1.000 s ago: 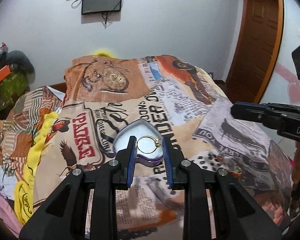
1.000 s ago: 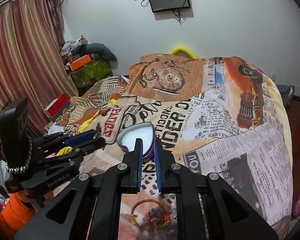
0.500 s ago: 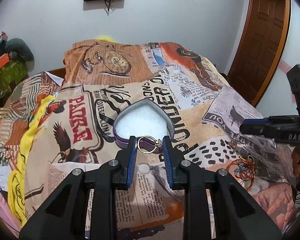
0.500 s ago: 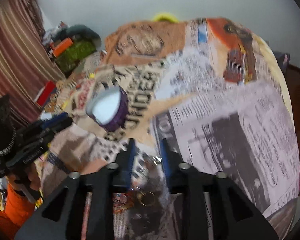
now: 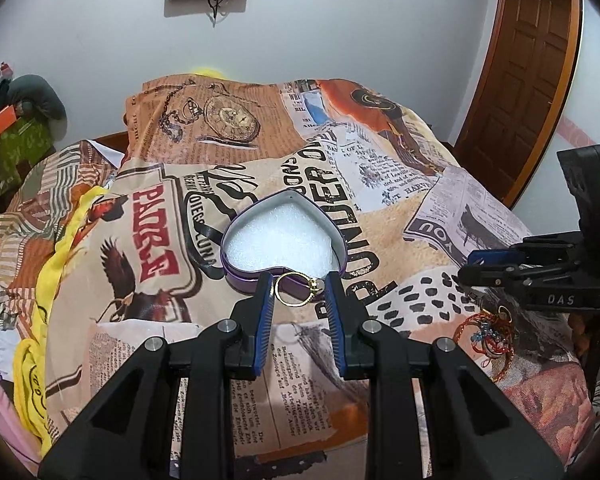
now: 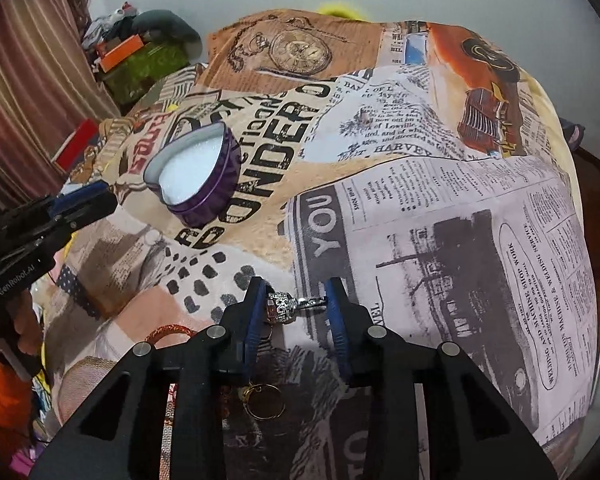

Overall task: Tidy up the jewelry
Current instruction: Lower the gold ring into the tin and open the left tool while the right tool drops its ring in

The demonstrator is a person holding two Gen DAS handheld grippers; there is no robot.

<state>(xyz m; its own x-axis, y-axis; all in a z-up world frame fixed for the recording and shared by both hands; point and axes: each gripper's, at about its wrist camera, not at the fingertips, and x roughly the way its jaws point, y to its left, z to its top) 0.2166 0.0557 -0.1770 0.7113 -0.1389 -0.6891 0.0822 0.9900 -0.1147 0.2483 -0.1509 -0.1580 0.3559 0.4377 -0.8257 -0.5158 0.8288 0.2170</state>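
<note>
My left gripper (image 5: 300, 292) is shut on a gold ring (image 5: 314, 283), held just over the near rim of a purple heart-shaped tin (image 5: 240, 276) lined with white foam. In the right wrist view the tin (image 6: 216, 196) lies at upper left, with the left gripper (image 6: 100, 196) beside it. My right gripper (image 6: 298, 300) points down at the bedspread, its jaws closing on a silver ring (image 6: 280, 304) that spans the gap and touches both pads. The left wrist view shows the right gripper (image 5: 472, 264) at the right edge, above a heap of jewelry.
A second gold ring (image 6: 265, 400) and an orange bracelet (image 6: 168, 330) lie under the right gripper. Red and orange bangles (image 5: 488, 332) are heaped at the bed's right. The newspaper-print bedspread (image 6: 440, 200) covers the bed; boxes and curtains stand at the left.
The right gripper dropped and tipped down from over the tin to the jewelry heap, went from shut to parted, and now has the silver ring between its pads. The left gripper sank toward the tin.
</note>
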